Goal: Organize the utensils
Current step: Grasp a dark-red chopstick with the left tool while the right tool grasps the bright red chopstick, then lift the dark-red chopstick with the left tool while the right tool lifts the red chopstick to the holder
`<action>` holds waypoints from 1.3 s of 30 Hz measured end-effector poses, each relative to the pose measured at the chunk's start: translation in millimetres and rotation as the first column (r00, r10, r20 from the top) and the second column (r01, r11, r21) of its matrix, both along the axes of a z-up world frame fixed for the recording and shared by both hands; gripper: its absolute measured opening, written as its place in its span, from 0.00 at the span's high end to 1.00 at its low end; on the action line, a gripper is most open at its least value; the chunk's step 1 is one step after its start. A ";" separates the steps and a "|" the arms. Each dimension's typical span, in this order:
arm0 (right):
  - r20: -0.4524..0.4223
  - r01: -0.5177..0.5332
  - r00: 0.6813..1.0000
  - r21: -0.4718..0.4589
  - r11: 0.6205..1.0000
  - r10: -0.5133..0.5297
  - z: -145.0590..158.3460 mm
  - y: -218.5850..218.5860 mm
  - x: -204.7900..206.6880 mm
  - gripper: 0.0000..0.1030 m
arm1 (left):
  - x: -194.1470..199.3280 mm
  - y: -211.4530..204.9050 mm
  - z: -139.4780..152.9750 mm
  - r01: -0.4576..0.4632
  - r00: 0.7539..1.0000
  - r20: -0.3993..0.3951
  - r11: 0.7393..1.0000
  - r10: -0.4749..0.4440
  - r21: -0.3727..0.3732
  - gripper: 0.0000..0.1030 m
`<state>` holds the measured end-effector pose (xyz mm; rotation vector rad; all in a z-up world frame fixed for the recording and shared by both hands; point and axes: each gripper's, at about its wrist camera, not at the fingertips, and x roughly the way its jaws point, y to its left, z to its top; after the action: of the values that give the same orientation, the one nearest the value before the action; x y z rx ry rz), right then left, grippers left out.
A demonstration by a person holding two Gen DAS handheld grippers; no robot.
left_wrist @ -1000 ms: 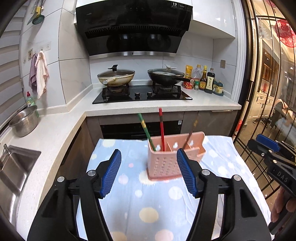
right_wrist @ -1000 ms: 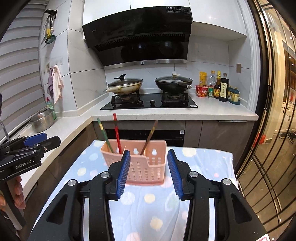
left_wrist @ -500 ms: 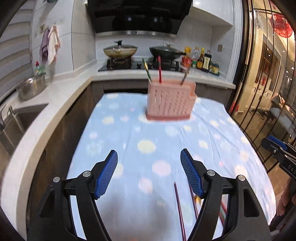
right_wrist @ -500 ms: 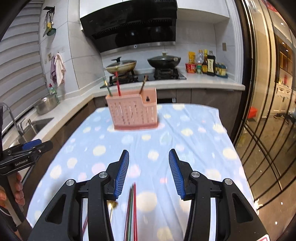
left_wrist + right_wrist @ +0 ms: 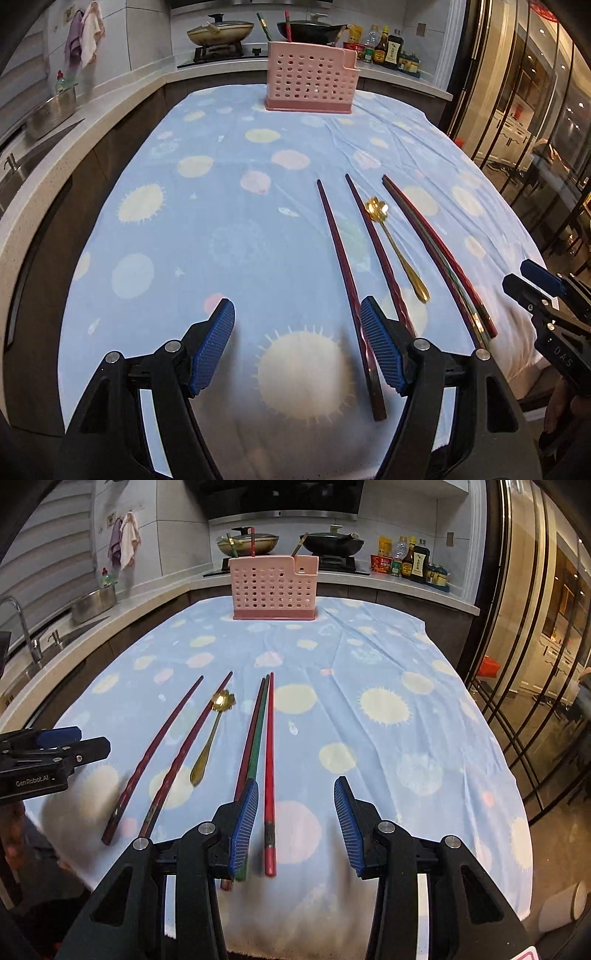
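Dark red, green and bright red chopsticks [image 5: 269,775] and a gold flower-bowled spoon [image 5: 209,738] are lying near the table's [image 5: 424,738] front edge, a pink perforated plastic holder [image 5: 273,587] is standing at its far edge, the left gripper [image 5: 297,347] is hovering spread and empty, and the right gripper [image 5: 293,825], just narrowing, is gaping over the bright red chopstick without pinching.

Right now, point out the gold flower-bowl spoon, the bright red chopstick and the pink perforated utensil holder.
gold flower-bowl spoon [image 5: 208,744]: right wrist view, mid-handle.
bright red chopstick [image 5: 270,760]: right wrist view, mid-shaft.
pink perforated utensil holder [image 5: 271,589]: right wrist view, front wall.
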<state>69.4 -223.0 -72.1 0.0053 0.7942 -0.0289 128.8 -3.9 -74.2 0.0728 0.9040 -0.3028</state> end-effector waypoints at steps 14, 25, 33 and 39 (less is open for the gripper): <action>-0.062 -0.012 0.998 0.087 0.996 0.018 -27.2 -3.1 -10.9 0.80 | -25.0 -9.7 -17.3 0.023 1.000 -0.020 0.999 -0.023 0.027 0.35; -0.070 -0.021 0.997 0.096 0.995 0.027 -36.1 -1.4 -13.9 0.85 | -34.9 -20.6 -28.5 0.041 0.999 -0.026 0.997 -0.039 0.067 0.40; -0.065 -0.027 0.997 0.093 0.995 0.033 -37.3 -1.1 -15.1 0.89 | -40.6 -24.5 -27.0 0.065 0.998 -0.010 0.996 -0.064 0.067 0.67; -0.062 -0.030 0.997 0.089 0.996 0.035 -37.5 0.2 -15.8 0.93 | -43.0 -26.9 -26.6 0.088 0.996 -0.016 0.995 -0.088 0.039 0.89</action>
<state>53.7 -222.9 -109.7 0.0753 0.8582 0.0370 85.8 -30.8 -100.8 0.1475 0.9221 -0.3675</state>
